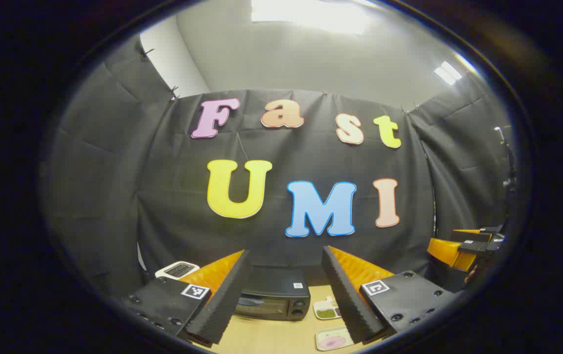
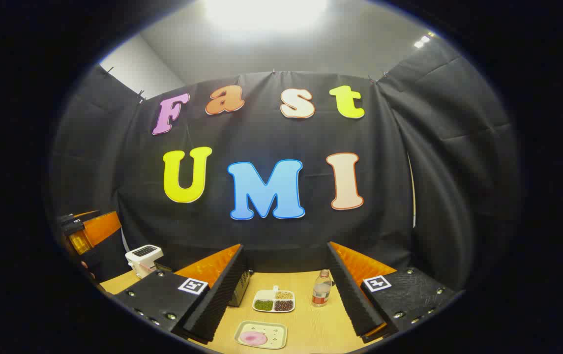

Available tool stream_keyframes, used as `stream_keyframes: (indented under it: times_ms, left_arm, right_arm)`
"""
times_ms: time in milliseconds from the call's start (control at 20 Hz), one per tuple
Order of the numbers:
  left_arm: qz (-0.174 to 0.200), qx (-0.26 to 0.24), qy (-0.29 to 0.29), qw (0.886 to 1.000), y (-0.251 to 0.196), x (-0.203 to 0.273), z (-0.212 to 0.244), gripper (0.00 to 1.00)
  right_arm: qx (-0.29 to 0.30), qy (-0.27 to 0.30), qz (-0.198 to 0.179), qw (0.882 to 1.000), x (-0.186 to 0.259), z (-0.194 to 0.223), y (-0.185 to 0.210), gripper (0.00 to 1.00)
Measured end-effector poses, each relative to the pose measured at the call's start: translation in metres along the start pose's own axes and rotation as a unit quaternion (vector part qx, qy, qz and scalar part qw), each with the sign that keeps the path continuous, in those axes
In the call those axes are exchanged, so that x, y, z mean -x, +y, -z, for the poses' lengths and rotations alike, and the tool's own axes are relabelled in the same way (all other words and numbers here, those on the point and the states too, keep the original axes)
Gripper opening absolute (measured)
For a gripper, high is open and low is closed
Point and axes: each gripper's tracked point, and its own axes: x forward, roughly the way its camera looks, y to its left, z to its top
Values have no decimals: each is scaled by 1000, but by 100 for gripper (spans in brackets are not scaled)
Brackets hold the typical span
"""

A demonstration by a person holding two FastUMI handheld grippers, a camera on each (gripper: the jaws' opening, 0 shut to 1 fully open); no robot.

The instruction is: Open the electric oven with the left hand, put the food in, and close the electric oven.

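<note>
- Black cloth walls close in your booth, and a pale wooden table (image 2: 311, 329) lies low ahead of both grippers.
- Your left gripper (image 1: 285, 295) is spread wide and holds nothing; between its fingers you see the electric oven (image 1: 274, 297), door shut, well apart from the tips.
- Your right gripper (image 2: 286, 300) is just as wide open and empty, raised above the table.
- Food sits on a small tray (image 2: 260, 335), a pink round piece (image 2: 253, 338) on it, nearest you in the right gripper view; behind it stand a divided dish (image 2: 274, 300) of grains and a bottle (image 2: 321, 288).
- A white toaster (image 2: 143, 258) stands left of the oven.
- Expect the oven door to be stiff and hinged; its handle cannot be made out from here, so look for it along the door's top edge and pull steadily, or the light oven body may slide.
- Take the tray by its rim: it looks thin, rigid and slippery, and the food could slide if you tilt it.
</note>
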Motion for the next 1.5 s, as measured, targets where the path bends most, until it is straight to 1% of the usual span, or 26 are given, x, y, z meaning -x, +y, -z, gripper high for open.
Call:
stream_keyframes:
  times_ms: [200,350,450,550,700,850,900,950,1050,1100,1150,1200,1250,1350,1400,1450,1500]
  left_arm:
    - [-12,-25,-2,1000,-6,2,-3,100]
    - [-9,-27,2,1000,-10,2,2,100]
    - [0,-23,-2,1000,-11,-2,0,100]
    - [9,-24,-2,1000,-8,-5,-2,100]
    - [22,-16,-4,1000,-3,-14,-3,100]
    - [31,-9,5,999,7,-29,9,100]
    - [34,-8,15,999,11,-33,16,91]
    - [38,-6,27,999,14,-41,28,100]
    - [46,-9,53,998,20,-57,51,100]
    - [49,-14,65,997,24,-65,64,96]
    - [52,-20,77,995,27,-73,78,100]
    - [57,-24,92,994,29,-80,91,96]
    - [61,-25,107,992,32,-89,107,96]
    - [72,-20,142,987,36,-106,138,97]
    - [80,-14,170,982,38,-115,158,100]
    - [79,-11,186,979,44,-124,173,97]
    - [74,-8,201,977,52,-134,187,97]
  right_arm:
    - [-21,-2,-18,1000,-1,0,-2,99]
    - [-21,2,-20,1000,-4,2,-1,99]
    - [-22,-3,-14,1000,-5,-1,-1,99]
    - [-23,1,1,1000,-6,1,0,99]
    - [-20,0,7,1000,-9,-3,11,99]
    - [-16,-5,13,1000,-14,-5,21,99]
    - [-17,-4,14,1000,-16,-3,25,99]
    - [-17,-3,16,1000,-17,0,29,99]
    - [-15,3,21,1000,-20,6,33,99]
    - [-13,7,22,1000,-22,10,35,99]
    - [-10,12,25,1000,-23,15,37,99]
    - [-7,17,27,999,-24,20,36,99]
    - [-4,24,30,999,-25,26,36,99]
    - [-1,36,37,999,-28,36,34,99]
    - [1,41,40,998,-29,39,32,99]
    - [3,47,42,998,-30,43,31,99]
    - [4,52,45,998,-31,45,29,99]
